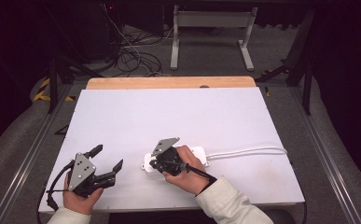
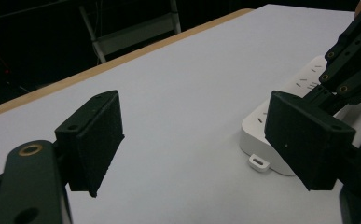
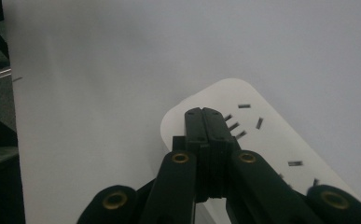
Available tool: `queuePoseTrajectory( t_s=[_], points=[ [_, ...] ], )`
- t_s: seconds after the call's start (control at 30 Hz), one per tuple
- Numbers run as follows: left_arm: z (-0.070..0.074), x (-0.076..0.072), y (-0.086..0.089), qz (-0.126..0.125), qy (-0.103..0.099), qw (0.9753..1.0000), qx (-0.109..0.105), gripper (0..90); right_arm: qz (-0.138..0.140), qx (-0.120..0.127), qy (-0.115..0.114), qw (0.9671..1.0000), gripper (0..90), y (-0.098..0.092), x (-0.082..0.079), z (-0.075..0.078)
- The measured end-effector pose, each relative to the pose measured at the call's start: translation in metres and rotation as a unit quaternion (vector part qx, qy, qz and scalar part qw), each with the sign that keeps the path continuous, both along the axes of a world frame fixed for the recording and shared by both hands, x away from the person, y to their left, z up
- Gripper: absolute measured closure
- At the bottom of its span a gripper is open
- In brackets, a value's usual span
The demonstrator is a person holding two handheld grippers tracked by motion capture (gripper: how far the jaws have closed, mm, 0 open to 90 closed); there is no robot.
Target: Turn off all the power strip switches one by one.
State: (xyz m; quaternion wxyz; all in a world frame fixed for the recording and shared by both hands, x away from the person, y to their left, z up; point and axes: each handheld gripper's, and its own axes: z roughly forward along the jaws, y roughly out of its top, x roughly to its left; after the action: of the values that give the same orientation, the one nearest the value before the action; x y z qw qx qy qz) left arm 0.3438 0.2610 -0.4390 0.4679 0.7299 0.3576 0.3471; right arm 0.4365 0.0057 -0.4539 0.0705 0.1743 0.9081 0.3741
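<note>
1. A white plastic power strip [image 1: 197, 154] lies flat on the white tabletop [image 1: 178, 116], toward the near edge and a little right of the middle. Its white cord [image 1: 248, 150] runs off to the right across the surface.
2. The right tool [image 1: 154, 164] sits over the left end of the power strip, held by the person's right hand [image 1: 187, 172] in a white sleeve. In the right gripper view its two black jaws are pressed flat together with nothing between them, their tips just above the strip's socket face [image 3: 262, 135] near its rounded end.
3. The left tool [image 1: 107, 158] is near the tabletop's front left corner, just left of the strip and apart from it. Its jaws stand wide apart and empty.
4. In the left gripper view the strip's end [image 2: 262, 135], with a small mounting tab, lies between and beyond the spread jaws, toward the right one.
</note>
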Motion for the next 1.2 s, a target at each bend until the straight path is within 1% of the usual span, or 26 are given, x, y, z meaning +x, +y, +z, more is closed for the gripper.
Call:
queuePoseTrajectory(
  t_s=[0.1,0.13,0.17,0.43,0.53,0.7,0.8,0.87,1.2],
  points=[
    [0.0000,0.0001,0.0001,0.000,-0.002,1.0000,0.000,19.8,-0.001,-0.004,-0.003,1.0000,90.0,0.0003,-0.0006,-0.0004],
    [0.0000,0.0001,0.0001,0.000,-0.002,1.0000,0.000,19.8,-0.001,-0.007,-0.010,0.9999,90.0,0.0008,-0.0014,-0.0006],
    [0.0001,0.0001,0.0001,0.000,-0.002,1.0000,0.000,19.8,-0.001,-0.007,-0.011,0.9999,90.0,0.0010,-0.0018,-0.0008],
    [0.0004,-0.0003,0.0001,0.000,-0.002,1.0000,0.002,19.8,-0.001,-0.009,-0.008,0.9999,90.0,0.0018,-0.0016,-0.0026],
    [0.0004,-0.0002,0.0001,0.000,-0.001,1.0000,0.002,19.8,-0.002,-0.012,-0.005,0.9999,90.0,0.0018,-0.0013,-0.0028],
    [0.0005,-0.0003,0.0000,0.000,-0.002,1.0000,0.002,19.8,-0.004,-0.008,0.003,1.0000,90.0,0.0014,-0.0002,-0.0032],
    [0.0004,-0.0004,-0.0002,0.000,-0.001,1.0000,0.003,19.8,-0.006,-0.006,0.011,0.9999,90.0,0.0008,0.0013,-0.0033],
    [0.0002,-0.0004,-0.0006,-0.001,0.000,1.0000,0.002,19.8,-0.009,-0.004,0.020,0.9997,90.0,0.0004,0.0025,-0.0032],
    [0.0002,-0.0006,-0.0014,0.001,-0.001,1.0000,0.003,19.8,-0.010,-0.001,0.029,0.9995,90.0,-0.0003,0.0039,-0.0035]
  ],
)
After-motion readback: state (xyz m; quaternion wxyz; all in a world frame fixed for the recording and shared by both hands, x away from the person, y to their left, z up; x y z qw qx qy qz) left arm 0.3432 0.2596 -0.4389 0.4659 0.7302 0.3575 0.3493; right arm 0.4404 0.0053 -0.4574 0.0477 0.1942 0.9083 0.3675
